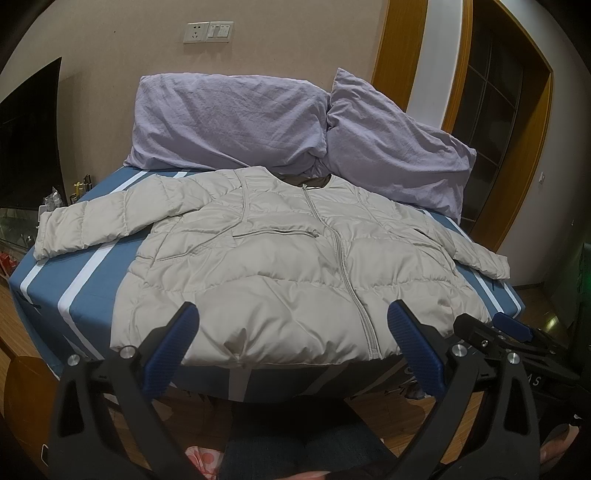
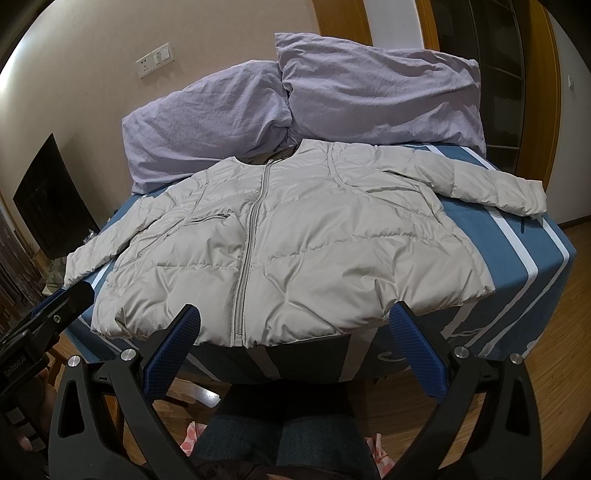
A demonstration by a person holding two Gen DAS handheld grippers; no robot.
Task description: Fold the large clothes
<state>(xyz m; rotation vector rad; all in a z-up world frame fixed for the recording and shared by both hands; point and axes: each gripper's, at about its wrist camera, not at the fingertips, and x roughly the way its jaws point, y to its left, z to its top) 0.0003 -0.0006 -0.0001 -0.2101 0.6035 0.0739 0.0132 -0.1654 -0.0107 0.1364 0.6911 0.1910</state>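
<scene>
My left tongs [image 1: 291, 325] and right tongs [image 2: 295, 325] gape wide, empty, near the hem of the puffer jacket [image 1: 280, 258] spread flat on the bed [image 1: 74, 288].

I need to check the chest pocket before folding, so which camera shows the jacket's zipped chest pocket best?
The left wrist view: the chest pocket zipper on the puffer jacket runs nearly level and larger there. The right wrist view shows it smaller and more foreshortened.

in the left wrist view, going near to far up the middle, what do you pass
left gripper with its jaws open → hem of the grey puffer jacket → its zipped front and neckline → purple pillows → wall socket and switch
</scene>
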